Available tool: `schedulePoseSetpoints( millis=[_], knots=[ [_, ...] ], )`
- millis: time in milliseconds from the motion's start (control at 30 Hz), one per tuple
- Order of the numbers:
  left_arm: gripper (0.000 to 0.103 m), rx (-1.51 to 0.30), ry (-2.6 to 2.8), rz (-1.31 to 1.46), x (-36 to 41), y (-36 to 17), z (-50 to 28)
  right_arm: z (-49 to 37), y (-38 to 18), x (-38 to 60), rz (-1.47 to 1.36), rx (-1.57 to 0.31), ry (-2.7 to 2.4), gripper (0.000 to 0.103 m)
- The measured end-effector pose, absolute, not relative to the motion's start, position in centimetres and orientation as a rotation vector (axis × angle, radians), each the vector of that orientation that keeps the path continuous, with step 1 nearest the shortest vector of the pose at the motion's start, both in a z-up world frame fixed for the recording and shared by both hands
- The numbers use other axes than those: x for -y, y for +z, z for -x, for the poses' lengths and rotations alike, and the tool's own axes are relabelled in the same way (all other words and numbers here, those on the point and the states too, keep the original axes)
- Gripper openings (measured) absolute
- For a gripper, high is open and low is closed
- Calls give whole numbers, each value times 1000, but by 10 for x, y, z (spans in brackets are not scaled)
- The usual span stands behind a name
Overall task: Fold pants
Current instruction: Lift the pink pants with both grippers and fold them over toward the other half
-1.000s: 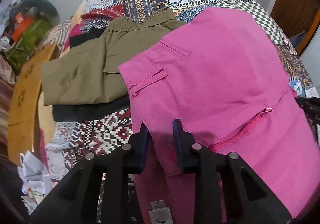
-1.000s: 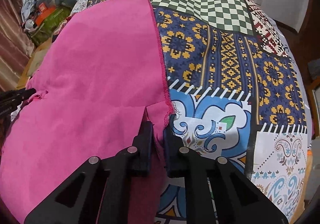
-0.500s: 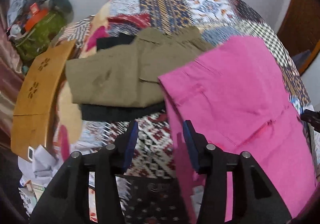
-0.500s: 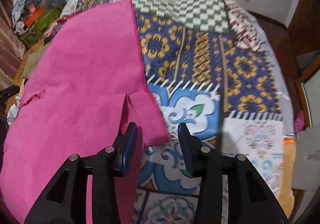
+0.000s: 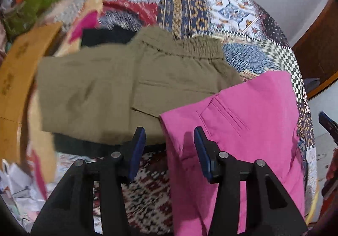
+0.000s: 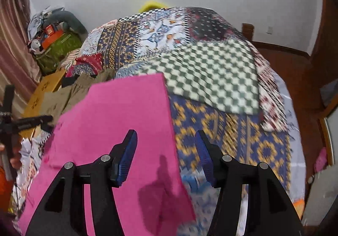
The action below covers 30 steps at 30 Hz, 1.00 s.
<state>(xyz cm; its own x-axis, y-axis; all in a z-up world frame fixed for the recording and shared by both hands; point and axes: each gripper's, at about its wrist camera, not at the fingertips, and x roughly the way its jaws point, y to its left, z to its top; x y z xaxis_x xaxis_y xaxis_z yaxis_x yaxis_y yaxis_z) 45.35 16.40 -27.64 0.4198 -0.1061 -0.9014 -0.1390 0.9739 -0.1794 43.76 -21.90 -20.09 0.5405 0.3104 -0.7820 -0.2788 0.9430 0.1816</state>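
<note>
Left wrist view: the left gripper [image 5: 170, 147] hangs above the bed with its jaws apart and nothing pressed between them. The pink pants [image 5: 243, 130] lie flat on the quilt [image 5: 190, 10], their corner under the gap. The olive pants [image 5: 126, 79] lie folded just beside, partly under the pink edge.

Right wrist view: the right gripper [image 6: 165, 151] is opening and holds nothing. The pink pants [image 6: 118, 122] lie folded below it, their right edge running under the gap

Even, soft indoor light with no glare; the gripper fingers cast faint shadows on the pink pants [image 6: 118, 122]; motion blur smears the patchwork bedspread [image 6: 232, 136] and left-view clutter; fisheye bending and dark vignetting fill the corners.
</note>
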Motion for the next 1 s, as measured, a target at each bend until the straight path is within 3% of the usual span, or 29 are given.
schedulePoseSetpoints(
  millis=[100, 167, 467, 567, 600, 633, 800, 1000],
  knots=[
    [46, -1189, -12, 281, -164, -298, -465, -458, -208, 202, -15, -947, 364, 53],
    [32, -1201, -75, 307, -163, -306, -468, -472, -213, 194, -6, -960, 368, 53],
    [15, -1166, -121, 266, -154, -302, -466, -523, -239, 177, -157, -980, 380, 52],
    [13, -1134, -94, 187, -144, -298, -462, -520, -238, 161, -83, -944, 382, 28],
    [12, -1124, -82, 158, -141, -297, -460, -519, -238, 157, -65, -941, 386, 14],
    [12, -1113, -68, 131, -136, -296, -459, -515, -239, 152, -38, -940, 395, 6],
    [10, -1040, -11, 20, -126, -275, -452, -510, -232, 150, 21, -915, 372, 3],
    [10, -920, -17, 51, -132, -214, -438, -489, -181, 171, -13, -809, 354, 3]
  ],
)
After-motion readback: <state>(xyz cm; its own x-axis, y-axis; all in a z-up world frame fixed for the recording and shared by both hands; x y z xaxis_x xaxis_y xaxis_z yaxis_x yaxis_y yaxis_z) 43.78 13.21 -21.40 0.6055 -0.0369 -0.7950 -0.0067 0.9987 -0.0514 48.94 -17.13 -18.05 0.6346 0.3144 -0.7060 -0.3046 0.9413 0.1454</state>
